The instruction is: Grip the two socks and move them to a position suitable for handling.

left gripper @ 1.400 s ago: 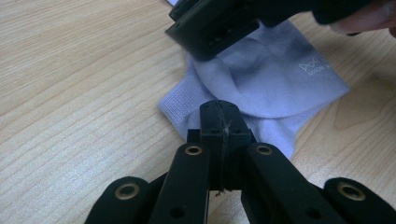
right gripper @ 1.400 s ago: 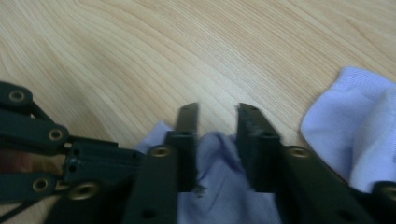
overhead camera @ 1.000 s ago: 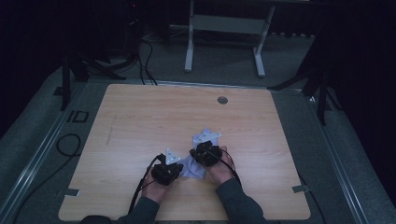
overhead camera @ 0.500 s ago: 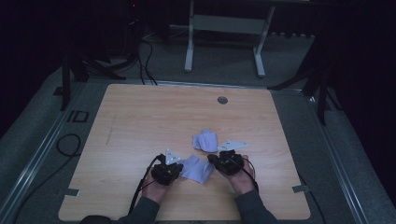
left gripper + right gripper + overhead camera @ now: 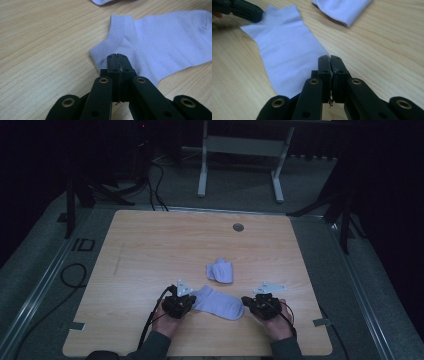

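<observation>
Wooden table (image 5: 150, 250) held a flat sock (image 5: 218, 303); my left gripper (image 5: 186, 302) and right gripper (image 5: 248, 304) pinched its ends (jaws closed tight).

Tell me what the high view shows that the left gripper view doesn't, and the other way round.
High view adds: the right claw at the toe of the flat sock, the whole folded sock, the round hole in the table. Left gripper view adds: ribbed knit on the cuff. Both: the left claw shut on that cuff.
</observation>
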`<state>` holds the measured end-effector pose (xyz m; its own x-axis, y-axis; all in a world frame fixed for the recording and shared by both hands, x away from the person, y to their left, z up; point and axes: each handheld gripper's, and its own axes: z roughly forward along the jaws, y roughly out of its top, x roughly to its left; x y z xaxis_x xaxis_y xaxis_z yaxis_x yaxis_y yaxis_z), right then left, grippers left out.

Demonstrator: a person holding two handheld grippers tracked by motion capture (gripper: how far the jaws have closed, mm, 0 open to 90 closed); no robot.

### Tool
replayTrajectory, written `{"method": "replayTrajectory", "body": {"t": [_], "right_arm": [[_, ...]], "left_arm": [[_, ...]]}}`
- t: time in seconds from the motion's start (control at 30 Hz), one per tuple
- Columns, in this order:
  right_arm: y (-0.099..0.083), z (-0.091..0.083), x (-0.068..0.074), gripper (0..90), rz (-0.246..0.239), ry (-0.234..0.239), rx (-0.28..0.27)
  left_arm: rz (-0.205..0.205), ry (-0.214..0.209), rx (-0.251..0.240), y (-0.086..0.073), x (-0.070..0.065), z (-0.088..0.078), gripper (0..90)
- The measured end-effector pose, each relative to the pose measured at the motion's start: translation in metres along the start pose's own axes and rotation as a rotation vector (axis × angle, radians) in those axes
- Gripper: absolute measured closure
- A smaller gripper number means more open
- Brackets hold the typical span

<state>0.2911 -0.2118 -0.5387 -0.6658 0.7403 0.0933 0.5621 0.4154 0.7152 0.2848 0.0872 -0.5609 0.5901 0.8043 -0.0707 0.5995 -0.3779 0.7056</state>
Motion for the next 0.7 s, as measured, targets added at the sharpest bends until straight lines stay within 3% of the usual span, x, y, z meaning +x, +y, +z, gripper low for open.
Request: {"method": "replayTrajectory", "body": {"t": [0.2,0.37,0.5,0.53,0.7], "right_arm": [[0.001,0.002,-0.002,88.3,0.000,-0.021,0.001],[0.000,-0.002,0.010,87.1,-0.019,0.019,-0.002],[-0.004,0.002,0.021,88.9,-0.057,0.048,0.034],[-0.006,0.007,0.024,89.9,-0.079,0.031,0.069],[-0.005,0.018,0.018,90.0,-0.076,0.018,0.093]], "left_arm": [[-0.005,-0.001,0.001,0.000,0.000,0.000,89.8],[-0.006,-0.001,0.001,0.000,0.000,0.000,89.7],[-0.005,-0.001,0.000,0.000,0.000,0.000,89.7],[-0.005,-0.001,0.000,0.000,0.000,0.000,89.7],[-0.010,-0.001,0.000,-0.001,0.002,-0.001,89.7]]}}
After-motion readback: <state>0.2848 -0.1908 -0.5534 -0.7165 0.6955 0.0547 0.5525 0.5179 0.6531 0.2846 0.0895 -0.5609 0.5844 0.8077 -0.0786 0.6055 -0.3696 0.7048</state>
